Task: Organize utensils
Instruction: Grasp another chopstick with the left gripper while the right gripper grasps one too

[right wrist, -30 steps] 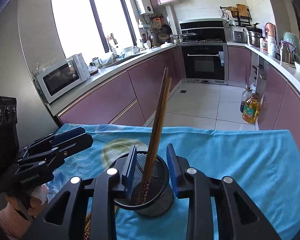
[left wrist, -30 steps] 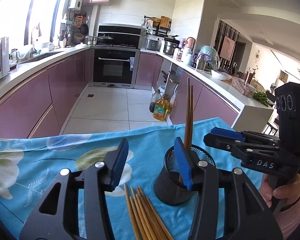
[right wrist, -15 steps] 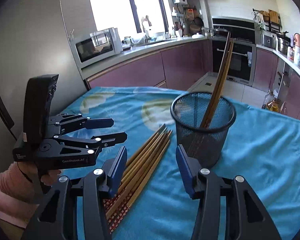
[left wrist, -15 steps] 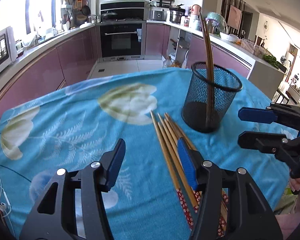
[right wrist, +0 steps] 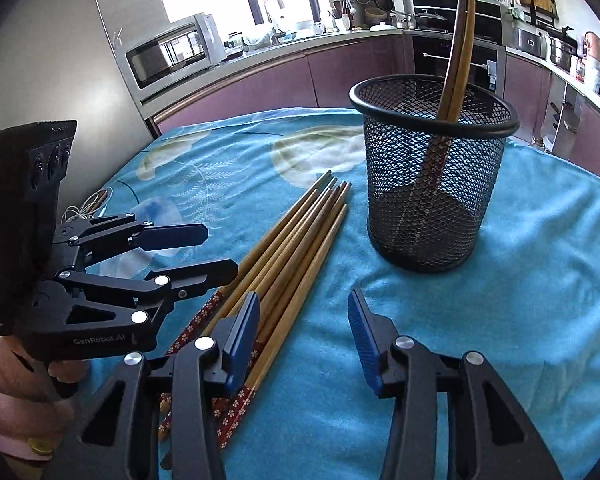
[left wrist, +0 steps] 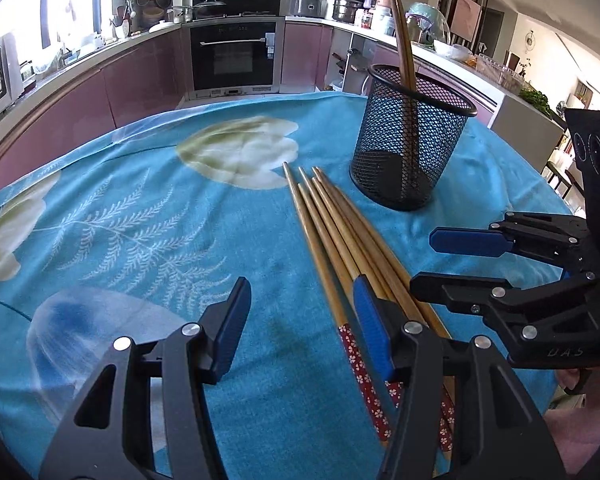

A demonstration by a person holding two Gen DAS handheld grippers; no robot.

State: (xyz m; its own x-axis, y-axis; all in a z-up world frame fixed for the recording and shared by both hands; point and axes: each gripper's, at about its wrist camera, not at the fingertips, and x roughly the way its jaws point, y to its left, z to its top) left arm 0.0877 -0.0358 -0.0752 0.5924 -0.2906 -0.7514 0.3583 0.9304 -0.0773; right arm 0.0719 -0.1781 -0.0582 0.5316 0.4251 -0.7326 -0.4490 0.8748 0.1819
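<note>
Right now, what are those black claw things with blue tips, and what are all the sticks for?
Those claws are tools, not robot arms. A person holds one hand-held gripper in each hand and squeezes it to pinch things. Each has a camera looking out along its two fingers, so there are two pictures. One is from the left hand-held gripper, and the other is from the right hand-held gripper. Each picture also shows the other tool off to the side. Both are open and hold nothing. The sticks are chopsticks, lying in a bunch on the blue flowered cloth. Two more chopsticks already stand in the black mesh cup. The job is tidying up, so the loose ones probably go into the cup too.
</note>
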